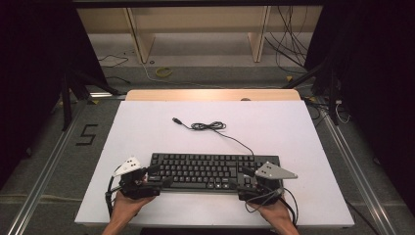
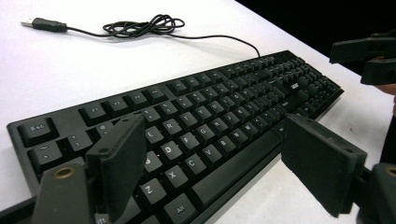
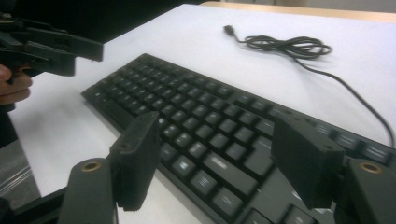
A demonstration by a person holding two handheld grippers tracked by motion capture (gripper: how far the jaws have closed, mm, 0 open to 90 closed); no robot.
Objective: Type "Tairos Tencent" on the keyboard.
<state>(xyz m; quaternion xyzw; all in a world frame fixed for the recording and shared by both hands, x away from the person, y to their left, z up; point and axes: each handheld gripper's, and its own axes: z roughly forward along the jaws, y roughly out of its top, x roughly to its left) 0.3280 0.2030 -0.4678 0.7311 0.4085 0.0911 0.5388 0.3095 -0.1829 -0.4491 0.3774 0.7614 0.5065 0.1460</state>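
Note:
A black keyboard [image 1: 210, 171] lies flat near the front of the white table top [image 1: 147, 127]. Its cable [image 1: 208, 126] runs back to a loose coil and ends in a USB plug [image 1: 176, 120] that lies free. My left gripper [image 1: 159, 175] is at the keyboard's left end, open, with its jaws wide apart over the left keys [image 2: 210, 135] and nothing pressed between them. My right gripper [image 1: 244, 183] is at the right end, also open, its jaws spread over the right-hand keys [image 3: 217, 128]. In the gripper views, keyboard [image 2: 224, 107] and keyboard [image 3: 187, 107] stretch away under the jaws.
The coiled cable [image 2: 140, 25] lies behind the keyboard, as does the cable [image 3: 285, 46]. The table's front edge is just behind both hands. A wooden strip [image 1: 210, 94] borders the far edge. Beyond it are floor cables and a wooden frame.

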